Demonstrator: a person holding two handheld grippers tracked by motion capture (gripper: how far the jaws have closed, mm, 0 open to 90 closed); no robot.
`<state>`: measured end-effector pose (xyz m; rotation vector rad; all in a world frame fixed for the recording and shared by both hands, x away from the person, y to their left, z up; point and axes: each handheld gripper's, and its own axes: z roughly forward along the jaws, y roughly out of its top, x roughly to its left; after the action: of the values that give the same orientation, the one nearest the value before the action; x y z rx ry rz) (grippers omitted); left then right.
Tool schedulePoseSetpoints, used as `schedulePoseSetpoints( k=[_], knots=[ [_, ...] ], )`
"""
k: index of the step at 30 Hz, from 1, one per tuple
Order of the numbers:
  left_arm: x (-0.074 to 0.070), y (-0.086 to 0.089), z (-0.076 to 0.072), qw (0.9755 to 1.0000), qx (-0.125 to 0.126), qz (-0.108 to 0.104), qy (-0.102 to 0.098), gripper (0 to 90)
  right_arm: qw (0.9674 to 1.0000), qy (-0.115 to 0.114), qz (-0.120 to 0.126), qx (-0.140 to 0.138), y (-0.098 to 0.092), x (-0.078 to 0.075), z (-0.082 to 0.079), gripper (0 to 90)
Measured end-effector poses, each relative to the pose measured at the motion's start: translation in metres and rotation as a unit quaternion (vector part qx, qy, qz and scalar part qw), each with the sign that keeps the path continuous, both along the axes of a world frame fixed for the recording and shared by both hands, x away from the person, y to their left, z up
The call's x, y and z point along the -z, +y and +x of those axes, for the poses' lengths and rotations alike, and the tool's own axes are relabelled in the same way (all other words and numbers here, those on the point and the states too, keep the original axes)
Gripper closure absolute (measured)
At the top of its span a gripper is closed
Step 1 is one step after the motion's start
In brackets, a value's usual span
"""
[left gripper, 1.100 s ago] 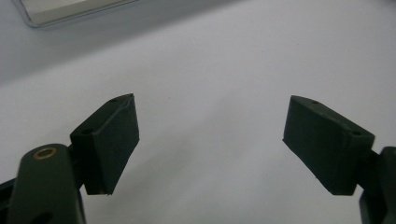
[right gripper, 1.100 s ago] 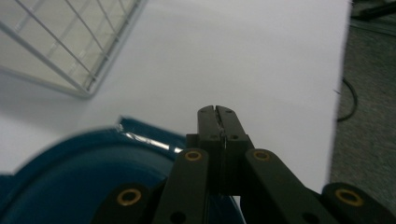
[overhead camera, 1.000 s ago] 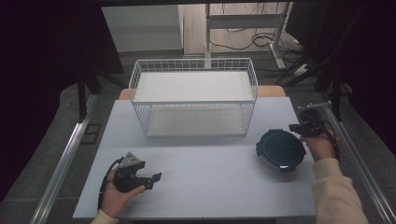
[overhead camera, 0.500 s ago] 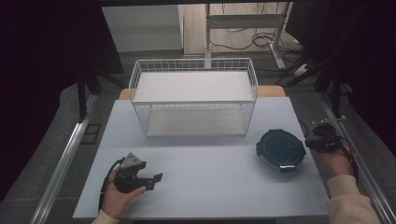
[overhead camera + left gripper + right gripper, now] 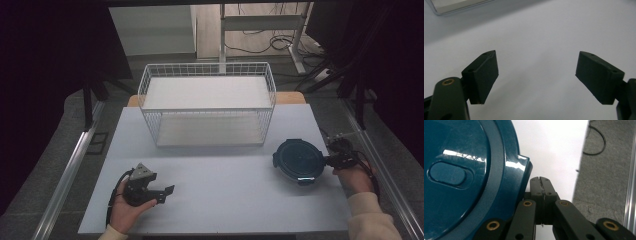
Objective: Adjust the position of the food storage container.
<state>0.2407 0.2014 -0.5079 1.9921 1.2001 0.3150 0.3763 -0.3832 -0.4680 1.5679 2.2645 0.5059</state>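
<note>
A round dark teal container (image 5: 300,160) with a clip-on lid lies flat on the right part of the white table (image 5: 225,175). In the right gripper view its lid (image 5: 461,177) has an oval button and a side latch tab (image 5: 522,170). My right gripper (image 5: 328,160) lies at the container's right edge; its jaws are pressed together, shut on nothing, with the tips (image 5: 540,179) just beside the tab. My left gripper (image 5: 168,192) rests in a hand at the table's near left. Its black jaws stand wide apart over bare table, and its fingertips (image 5: 482,75) hold nothing.
A white wire basket (image 5: 207,102) with a white floor stands at the back middle of the table. Grey floor with cables (image 5: 596,142) lies beyond the table's right edge. A metal rail (image 5: 70,170) runs along the left side.
My right hand has drawn back towards the near edge and settled against the container's right side. The left gripper and the container have stayed put.
</note>
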Motion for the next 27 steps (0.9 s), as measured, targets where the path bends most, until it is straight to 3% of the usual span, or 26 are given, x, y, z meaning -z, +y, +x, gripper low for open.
schedulePoseSetpoints(
  k=[7, 19, 27],
  knots=[
    [0.0, 0.0, 0.0, 1.0, 0.0, 0.001, 0.001, 18.5, 0.9989, -0.013, -0.002, -0.045, 0.016, 0.003, 0.002, 89.7],
    [0.0, 0.0, 0.0, 1.0, -0.001, 0.002, 0.0, 18.5, 0.9959, -0.025, 0.005, -0.087, 0.037, 0.007, 0.007, 89.8],
    [0.0, 0.001, 0.0, 1.0, -0.003, 0.0, 0.0, 18.5, 0.9958, -0.018, 0.014, -0.088, 0.056, 0.008, 0.002, 89.7]
  ],
)
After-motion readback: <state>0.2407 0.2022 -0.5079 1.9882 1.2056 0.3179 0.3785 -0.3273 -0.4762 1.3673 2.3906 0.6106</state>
